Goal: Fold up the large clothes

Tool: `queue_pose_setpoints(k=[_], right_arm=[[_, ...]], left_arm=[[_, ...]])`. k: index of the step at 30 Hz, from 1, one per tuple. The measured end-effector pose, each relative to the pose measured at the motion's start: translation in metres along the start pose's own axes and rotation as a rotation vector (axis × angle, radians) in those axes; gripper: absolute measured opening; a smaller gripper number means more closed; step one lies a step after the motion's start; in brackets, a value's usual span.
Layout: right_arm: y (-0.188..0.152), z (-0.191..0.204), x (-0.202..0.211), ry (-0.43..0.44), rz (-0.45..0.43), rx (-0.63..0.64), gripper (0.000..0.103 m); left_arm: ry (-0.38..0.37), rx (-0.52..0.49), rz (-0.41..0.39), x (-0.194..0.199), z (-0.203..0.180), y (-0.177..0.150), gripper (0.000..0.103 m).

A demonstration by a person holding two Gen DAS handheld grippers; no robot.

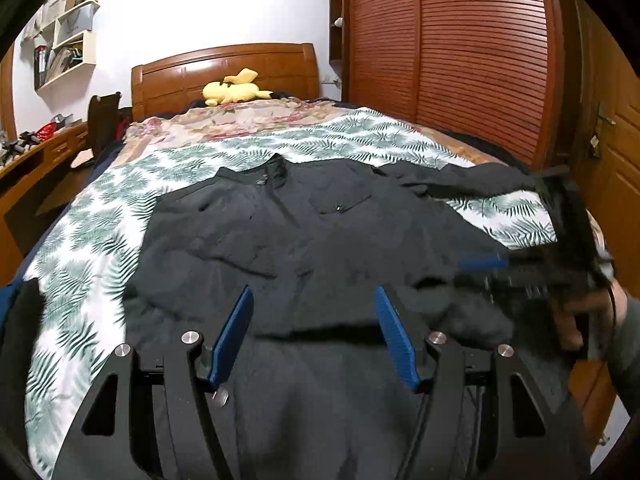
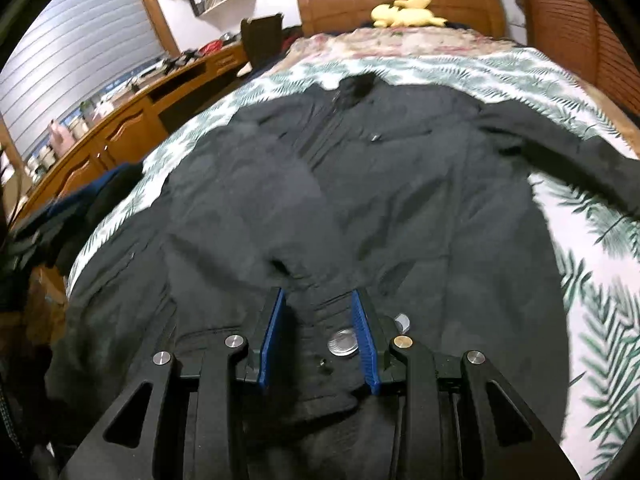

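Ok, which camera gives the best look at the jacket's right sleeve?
The left wrist view: the sleeve stretches fully across the leaf-print quilt, cuff end included. The right wrist view shows it blurred and cut off at the frame's edge.

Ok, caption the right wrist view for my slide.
Open right gripper poised over the hem of a black jacket spread on a leaf-print bedspread.

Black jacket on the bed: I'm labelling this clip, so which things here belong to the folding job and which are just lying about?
Part of the job:
- black jacket, spread on the leaf-print cover
- left gripper, open over the hem
- right gripper, open over the hem

Just lying about:
- yellow plush toy
- wall shelves
- desk
- wardrobe
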State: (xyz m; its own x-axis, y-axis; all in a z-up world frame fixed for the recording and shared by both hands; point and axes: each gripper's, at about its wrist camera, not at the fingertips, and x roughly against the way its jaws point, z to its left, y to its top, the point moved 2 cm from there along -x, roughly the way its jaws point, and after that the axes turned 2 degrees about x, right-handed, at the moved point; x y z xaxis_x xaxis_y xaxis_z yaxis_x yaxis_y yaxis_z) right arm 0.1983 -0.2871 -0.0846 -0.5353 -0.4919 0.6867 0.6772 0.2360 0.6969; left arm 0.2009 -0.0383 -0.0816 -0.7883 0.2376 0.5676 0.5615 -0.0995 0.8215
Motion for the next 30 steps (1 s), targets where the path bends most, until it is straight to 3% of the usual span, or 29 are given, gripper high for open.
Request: queue_pose_setpoints(k=[8, 15, 22, 30], right_arm=[[-0.004, 0.014, -0.025, -0.072, 0.033, 0.073, 0.035], [-0.007, 0.023, -0.036, -0.103, 0.012, 0.087, 0.035], [-0.015, 0.034, -0.025, -0.16, 0.001, 0.112, 0.035], [-0.022, 0.026, 0.021, -0.223, -0.045, 0.076, 0.036]], left_arm=[[-0.041, 0.006, 0.026, -0.038, 0.0, -0.004, 0.064], [-0.062, 0.017, 0.047, -0.052, 0.001, -0.014, 0.064], [-0.069, 0.003, 0.069, -0.063, -0.003, -0.025, 0.064], [-0.072, 0.017, 0.066, -0.062, 0.0, -0.026, 0.064]])
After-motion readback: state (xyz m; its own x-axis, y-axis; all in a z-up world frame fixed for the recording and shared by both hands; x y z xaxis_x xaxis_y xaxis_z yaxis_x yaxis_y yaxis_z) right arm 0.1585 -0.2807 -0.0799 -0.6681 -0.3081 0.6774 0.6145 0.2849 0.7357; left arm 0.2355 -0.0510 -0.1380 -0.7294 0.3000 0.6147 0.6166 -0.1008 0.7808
